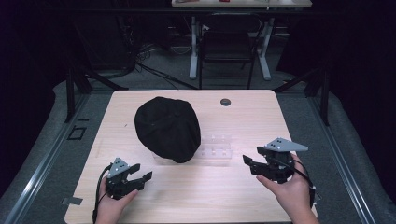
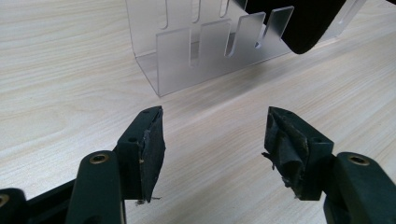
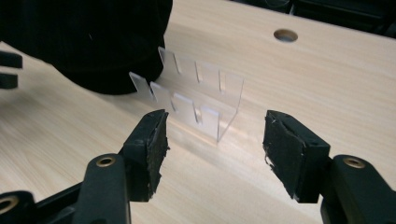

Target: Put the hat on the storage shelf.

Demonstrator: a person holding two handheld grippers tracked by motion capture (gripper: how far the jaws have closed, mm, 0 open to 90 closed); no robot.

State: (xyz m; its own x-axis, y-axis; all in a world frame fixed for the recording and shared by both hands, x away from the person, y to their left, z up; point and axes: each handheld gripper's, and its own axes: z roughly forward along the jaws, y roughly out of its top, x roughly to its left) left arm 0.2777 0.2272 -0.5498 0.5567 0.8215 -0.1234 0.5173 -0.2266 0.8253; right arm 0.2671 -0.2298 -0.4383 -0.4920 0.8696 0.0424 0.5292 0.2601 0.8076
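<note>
The setting is a lab-type recording space. A pale wood-grain table with a cable grommet hole stands on grey floor between dark surroundings, with black stand legs at either side. Behind it are loose cables on the floor, a black chair and a white-legged desk.

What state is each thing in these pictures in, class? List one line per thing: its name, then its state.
Black cap: draped over one end of the clear rack.
Clear slotted rack: standing on the table, partly covered by the cap.
Left gripper: open, holding nothing.
Right gripper: open, holding nothing.
Table: bears the cap and rack.
</note>
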